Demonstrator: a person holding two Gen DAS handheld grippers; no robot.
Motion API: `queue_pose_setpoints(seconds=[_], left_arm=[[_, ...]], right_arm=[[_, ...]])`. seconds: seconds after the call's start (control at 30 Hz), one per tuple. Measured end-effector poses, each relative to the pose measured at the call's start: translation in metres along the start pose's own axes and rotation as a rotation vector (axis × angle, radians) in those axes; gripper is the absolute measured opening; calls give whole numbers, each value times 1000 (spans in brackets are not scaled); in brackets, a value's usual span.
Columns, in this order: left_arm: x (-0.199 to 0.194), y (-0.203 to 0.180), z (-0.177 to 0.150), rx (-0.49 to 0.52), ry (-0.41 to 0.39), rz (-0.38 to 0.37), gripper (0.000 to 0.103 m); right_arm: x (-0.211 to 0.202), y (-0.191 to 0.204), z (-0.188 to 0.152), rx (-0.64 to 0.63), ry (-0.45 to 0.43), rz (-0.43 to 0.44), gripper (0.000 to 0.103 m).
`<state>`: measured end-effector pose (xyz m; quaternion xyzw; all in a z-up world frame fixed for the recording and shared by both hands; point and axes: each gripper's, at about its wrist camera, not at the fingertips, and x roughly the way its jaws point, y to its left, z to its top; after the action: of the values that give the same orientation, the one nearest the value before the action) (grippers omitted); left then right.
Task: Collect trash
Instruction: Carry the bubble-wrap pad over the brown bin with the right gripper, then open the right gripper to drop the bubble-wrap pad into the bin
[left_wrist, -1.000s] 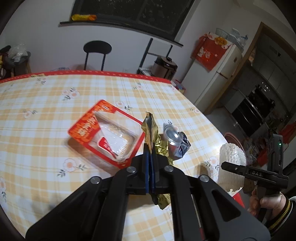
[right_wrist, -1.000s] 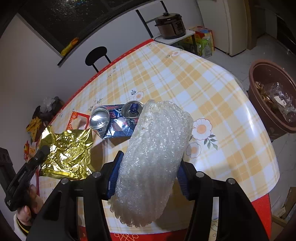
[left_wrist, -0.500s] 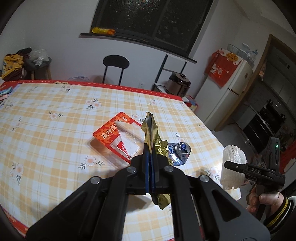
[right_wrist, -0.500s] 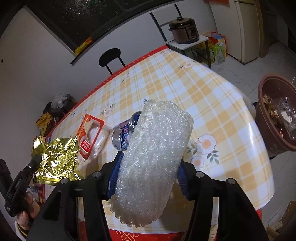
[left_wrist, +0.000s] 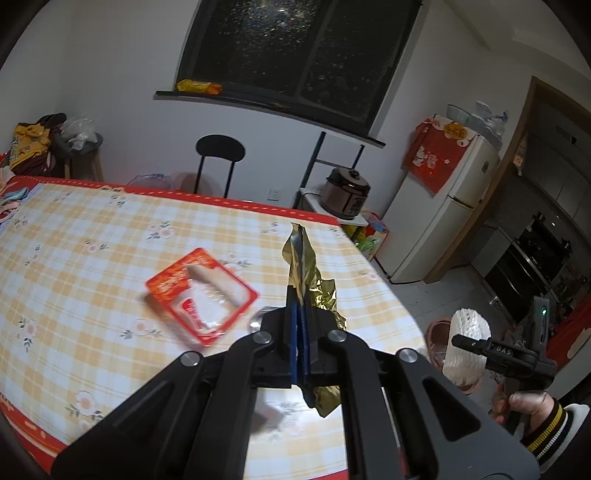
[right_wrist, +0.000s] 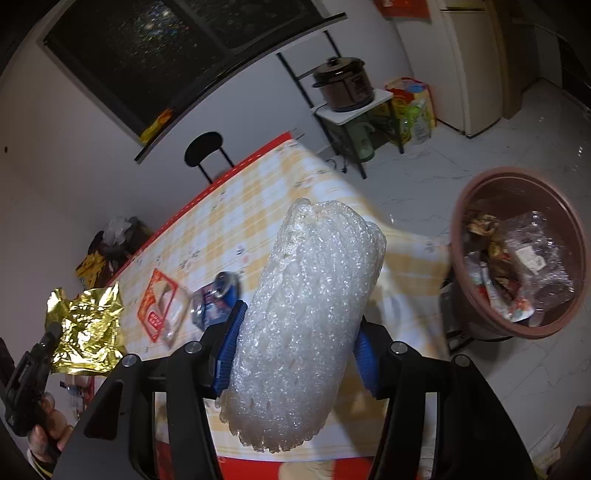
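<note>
My left gripper (left_wrist: 298, 325) is shut on a crumpled gold foil wrapper (left_wrist: 308, 275), held up above the checked table (left_wrist: 92, 266); the same gold wrapper (right_wrist: 86, 326) shows at the left of the right wrist view. My right gripper (right_wrist: 295, 347) is shut on a white foam net sleeve (right_wrist: 310, 306), lifted near the table's right edge; that foam sleeve (left_wrist: 466, 345) shows at the lower right of the left wrist view. A red plastic tray package (left_wrist: 201, 293) and crushed blue cans (right_wrist: 216, 301) lie on the table. A brown trash bin (right_wrist: 521, 254) with rubbish stands on the floor to the right.
A black stool (left_wrist: 219, 155) stands behind the table. A rice cooker (left_wrist: 345, 194) sits on a small stand, and a white fridge (left_wrist: 443, 206) stands further right. A person's hand (left_wrist: 524, 402) with a striped cuff holds the right gripper.
Both grippers have risen and pulled back from the table with their loads. The right gripper has swung toward the trash bin, which now fills more of its view.
</note>
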<state>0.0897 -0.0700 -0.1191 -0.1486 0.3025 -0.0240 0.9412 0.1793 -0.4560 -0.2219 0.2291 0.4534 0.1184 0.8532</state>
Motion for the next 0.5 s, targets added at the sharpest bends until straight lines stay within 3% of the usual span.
queue_pose_setpoints(seconds=[0.3, 0.5], left_arm=[[7, -58, -4, 3, -6, -3, 6], [6, -80, -15, -11, -3, 29, 6]], right_arm=[[-22, -106, 42, 28, -40, -120, 54], [-17, -151, 74, -16, -34, -180, 55]])
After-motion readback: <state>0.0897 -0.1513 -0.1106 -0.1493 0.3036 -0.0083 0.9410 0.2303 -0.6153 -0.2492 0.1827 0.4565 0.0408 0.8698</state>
